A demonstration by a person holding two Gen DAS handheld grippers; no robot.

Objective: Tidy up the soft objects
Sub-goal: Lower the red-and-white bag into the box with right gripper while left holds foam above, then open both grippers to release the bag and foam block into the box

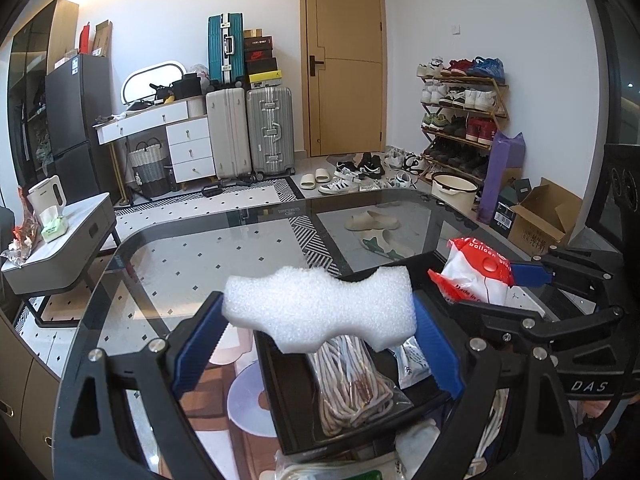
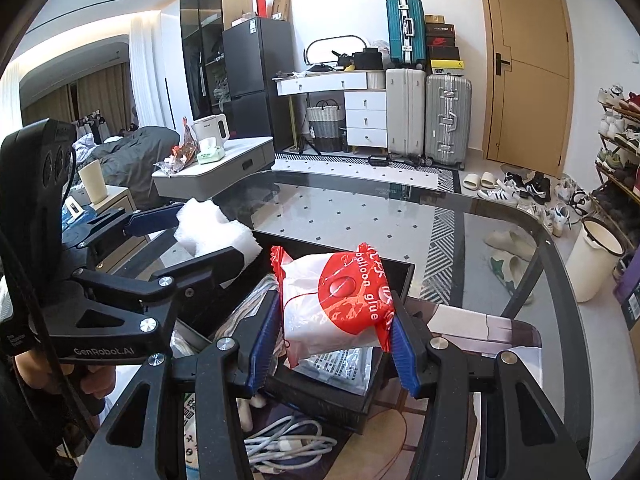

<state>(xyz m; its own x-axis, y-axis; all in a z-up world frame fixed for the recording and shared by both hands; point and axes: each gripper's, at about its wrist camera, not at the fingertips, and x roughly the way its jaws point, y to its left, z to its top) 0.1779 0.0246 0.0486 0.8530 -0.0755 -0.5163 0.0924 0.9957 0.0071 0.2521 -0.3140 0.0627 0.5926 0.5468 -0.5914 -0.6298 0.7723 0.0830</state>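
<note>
The left tool [image 1: 320,320] is clamped on a white foam block [image 1: 320,306], its blue ribbed pads pressing the block's two ends. The foam is coarse and bubbly, with wavy, notched edges, and it hangs above a shallow black tray [image 1: 280,380]. The right tool [image 2: 334,320] is clamped on a crinkly plastic packet [image 2: 336,300], white with a red disc and red sealed ends, printed "balloon glue"; the packet is squeezed from both sides and sits above the same tray [image 2: 400,276].

In the tray lie a clear bag of coiled white cord [image 1: 352,384] and a flat printed sachet [image 1: 412,364]. Nearer the cameras, a tangle of white cables [image 2: 288,444] rests at the tray's edge.

The table [image 1: 180,256] is dark smoked glass with rounded corners; the tiled floor and a striped rug show through it. Beyond it stand two hard-shell suitcases [image 1: 248,132], a teal one stacked above, a white drawer unit [image 1: 188,148], a wooden door [image 1: 344,60] and a rack of shoes [image 1: 460,116], with more shoes on the floor. A low grey side table [image 2: 224,164] bears a kettle and a tissue pack.
</note>
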